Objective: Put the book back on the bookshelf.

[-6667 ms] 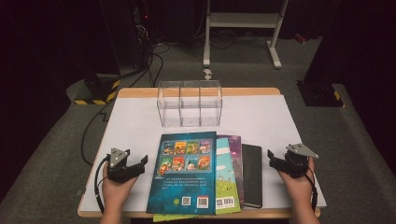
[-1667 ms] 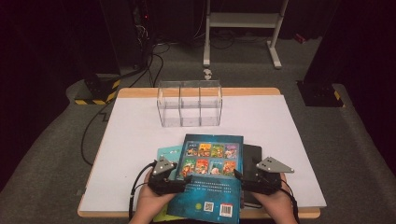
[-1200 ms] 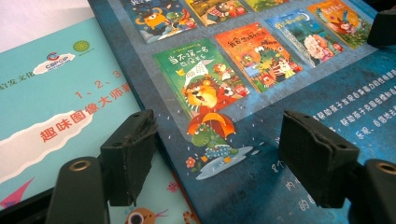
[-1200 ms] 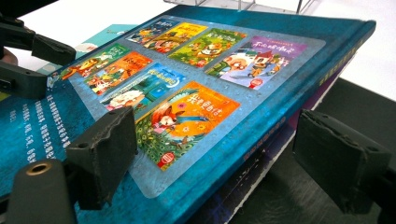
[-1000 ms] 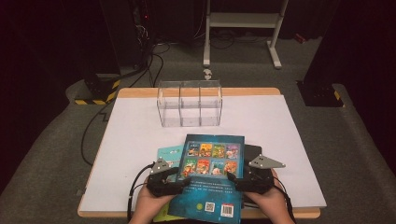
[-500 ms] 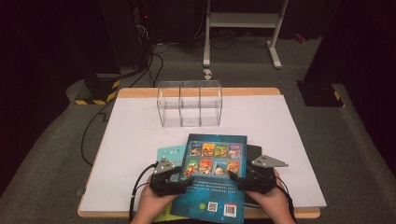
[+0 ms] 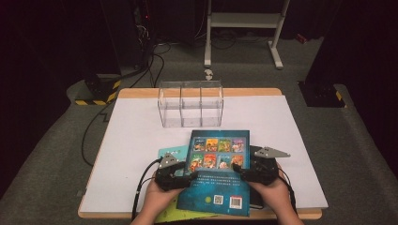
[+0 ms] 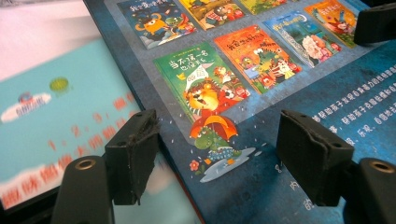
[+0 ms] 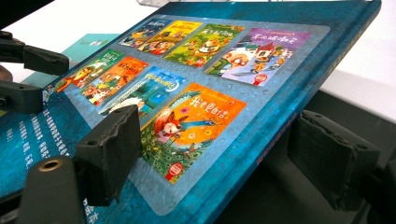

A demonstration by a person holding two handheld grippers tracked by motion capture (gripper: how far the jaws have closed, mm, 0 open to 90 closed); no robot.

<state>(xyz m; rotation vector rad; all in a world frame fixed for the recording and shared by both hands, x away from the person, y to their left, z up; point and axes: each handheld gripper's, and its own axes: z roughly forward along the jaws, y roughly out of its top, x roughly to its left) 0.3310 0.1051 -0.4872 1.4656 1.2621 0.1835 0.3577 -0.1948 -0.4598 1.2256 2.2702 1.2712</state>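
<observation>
Blue picture book [image 7: 217, 171] flanked at table's [image 7: 136, 140] six o'clock edge, left gripper [image 7: 180, 172] and right gripper [image 7: 244, 171] straddling its edges, jaws closing but not pressed, clear organizer [image 7: 190, 104] at twelve, teal book [image 8: 51, 121] and black book [image 9: 299, 186] beneath.

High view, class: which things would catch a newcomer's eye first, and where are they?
The dark blue picture book with bright little covers on it lies at the table's near edge, on other books. The left gripper and right gripper straddle its two side edges. Behind it a clear three-compartment box stands near the far edge.
</observation>
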